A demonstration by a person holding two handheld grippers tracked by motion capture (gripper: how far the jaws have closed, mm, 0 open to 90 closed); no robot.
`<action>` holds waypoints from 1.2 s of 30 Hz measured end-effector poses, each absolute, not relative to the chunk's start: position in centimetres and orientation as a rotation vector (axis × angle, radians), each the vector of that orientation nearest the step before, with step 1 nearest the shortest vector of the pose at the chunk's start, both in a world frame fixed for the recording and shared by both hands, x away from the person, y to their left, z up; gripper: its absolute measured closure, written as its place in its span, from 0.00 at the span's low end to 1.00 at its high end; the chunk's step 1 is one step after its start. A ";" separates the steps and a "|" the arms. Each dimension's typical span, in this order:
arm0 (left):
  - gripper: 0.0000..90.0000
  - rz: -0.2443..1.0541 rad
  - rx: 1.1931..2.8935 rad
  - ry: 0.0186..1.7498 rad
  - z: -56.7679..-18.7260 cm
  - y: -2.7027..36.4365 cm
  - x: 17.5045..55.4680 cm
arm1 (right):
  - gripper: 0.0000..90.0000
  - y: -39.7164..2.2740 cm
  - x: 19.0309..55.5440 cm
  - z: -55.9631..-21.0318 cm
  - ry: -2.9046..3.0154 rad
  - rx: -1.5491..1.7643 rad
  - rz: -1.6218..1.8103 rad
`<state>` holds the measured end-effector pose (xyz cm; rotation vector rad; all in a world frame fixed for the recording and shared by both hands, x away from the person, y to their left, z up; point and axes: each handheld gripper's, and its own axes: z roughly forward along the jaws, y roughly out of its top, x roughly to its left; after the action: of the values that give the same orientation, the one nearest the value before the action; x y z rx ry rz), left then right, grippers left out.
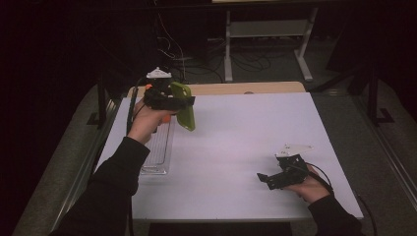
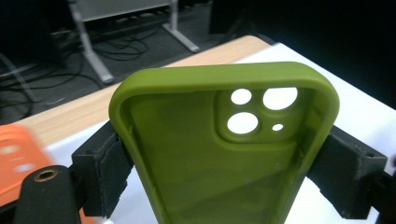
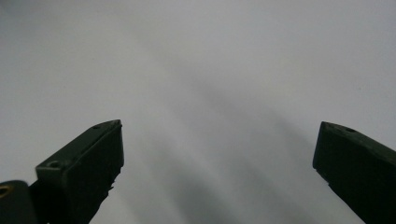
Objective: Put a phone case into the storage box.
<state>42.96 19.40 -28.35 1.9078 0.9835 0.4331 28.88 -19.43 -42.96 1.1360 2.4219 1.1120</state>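
Left gripper (image 1: pixel 184 110) raised over the surface's (image 1: pixel 236 147) far left corner, jaws clamped on both long edges of a green case (image 2: pixel 219 154). Right gripper (image 1: pixel 263 178) low at near right, jaws wide apart, empty. Clear tray (image 1: pixel 158 150) lies below the case.

Phone case (image 1: pixel 184 105) held above the table (image 1: pixel 236 147) near its far left corner, behind the clear tray (image 1: pixel 158 150) lying along the left edge. Right gripper (image 1: pixel 263 178) near the near right corner.
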 end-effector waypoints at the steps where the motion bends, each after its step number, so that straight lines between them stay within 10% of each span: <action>1: 0.16 0.450 1.907 0.998 -28.2 19.9 43.1 | 0.01 -19.5 28.8 -43.0 2.421 1.130 1.115; 36: 0.16 0.671 1.889 1.269 -32.8 25.6 47.4 | 0.01 -19.8 28.3 -43.0 2.441 1.120 1.113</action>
<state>47.43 25.57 -32.80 1.8890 1.2686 0.6705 28.33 -19.83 -42.99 1.1200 2.4411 1.1126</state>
